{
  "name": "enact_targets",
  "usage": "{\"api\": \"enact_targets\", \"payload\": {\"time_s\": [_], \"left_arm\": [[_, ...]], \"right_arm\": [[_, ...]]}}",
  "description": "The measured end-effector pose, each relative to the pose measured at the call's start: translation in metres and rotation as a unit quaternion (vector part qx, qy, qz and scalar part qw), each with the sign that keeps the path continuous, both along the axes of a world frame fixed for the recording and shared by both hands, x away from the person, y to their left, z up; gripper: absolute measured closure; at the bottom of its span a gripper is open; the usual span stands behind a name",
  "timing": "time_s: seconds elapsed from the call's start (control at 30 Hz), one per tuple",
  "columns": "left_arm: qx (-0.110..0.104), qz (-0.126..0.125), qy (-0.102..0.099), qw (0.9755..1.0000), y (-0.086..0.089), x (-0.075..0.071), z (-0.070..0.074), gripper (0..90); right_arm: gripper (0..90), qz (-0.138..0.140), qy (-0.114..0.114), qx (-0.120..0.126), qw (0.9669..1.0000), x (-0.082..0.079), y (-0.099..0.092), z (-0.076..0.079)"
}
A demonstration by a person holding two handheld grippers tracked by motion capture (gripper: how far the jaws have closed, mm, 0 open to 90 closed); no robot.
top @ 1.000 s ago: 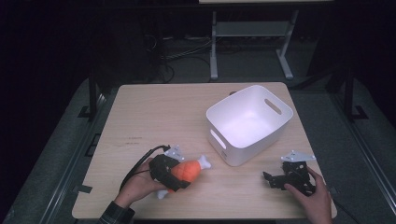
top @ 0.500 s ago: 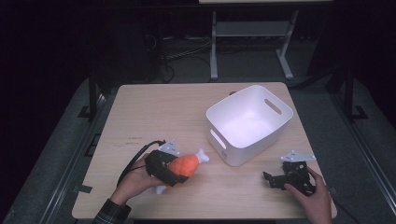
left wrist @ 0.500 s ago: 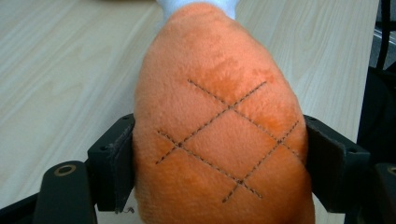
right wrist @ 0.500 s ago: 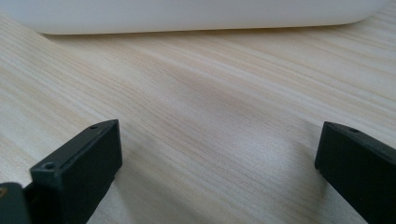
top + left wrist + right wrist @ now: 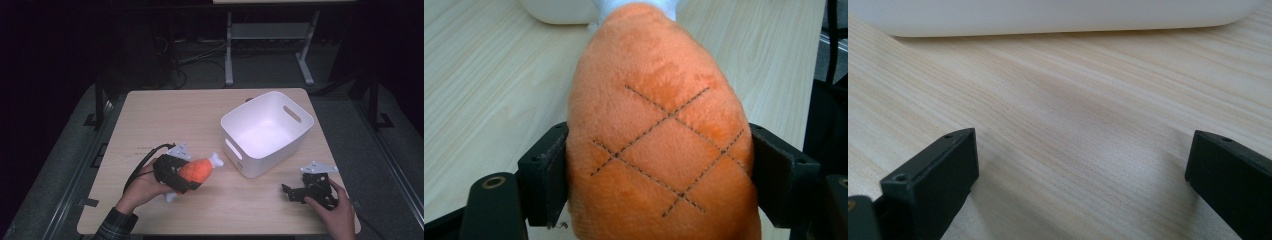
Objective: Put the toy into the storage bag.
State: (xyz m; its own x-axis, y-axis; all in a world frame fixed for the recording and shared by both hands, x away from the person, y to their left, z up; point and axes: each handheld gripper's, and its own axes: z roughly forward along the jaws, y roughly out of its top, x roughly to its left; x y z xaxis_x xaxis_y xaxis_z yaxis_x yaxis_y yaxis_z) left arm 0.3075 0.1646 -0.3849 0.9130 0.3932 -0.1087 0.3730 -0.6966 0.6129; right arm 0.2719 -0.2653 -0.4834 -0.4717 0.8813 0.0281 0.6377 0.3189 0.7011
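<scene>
An orange plush drumstick (image 5: 197, 171) with white bone ends is clamped in my left gripper (image 5: 186, 175), lifted just above the table at the front left. In the left gripper view the stitched orange body (image 5: 659, 145) bulges between the two black jaws, which press on its sides. A white plastic bin (image 5: 267, 131) with handle slots stands at the table's right middle, to the right of the drumstick. My right gripper (image 5: 295, 192) rests near the front right edge, open, with bare wood between its fingers (image 5: 930, 182).
The light wooden table (image 5: 170, 117) has free room across its back left. The bin's white wall (image 5: 1058, 17) lies just ahead of the right gripper. Beyond the table stand a metal frame (image 5: 265, 37) and loose cables on the dark floor.
My left gripper has lifted the drumstick and carried it a little toward the bin. The right gripper has stayed put.
</scene>
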Motion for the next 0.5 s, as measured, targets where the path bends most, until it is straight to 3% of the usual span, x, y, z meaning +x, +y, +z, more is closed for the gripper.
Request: {"api": "enact_targets", "payload": {"time_s": [0.5], "left_arm": [[-0.014,-0.002,-0.015,0.9998,-0.001,0.011,0.022,21.2]], "right_arm": [[0.2,0.000,0.000,0.000,1.0000,0.000,0.000,0.000]]}}
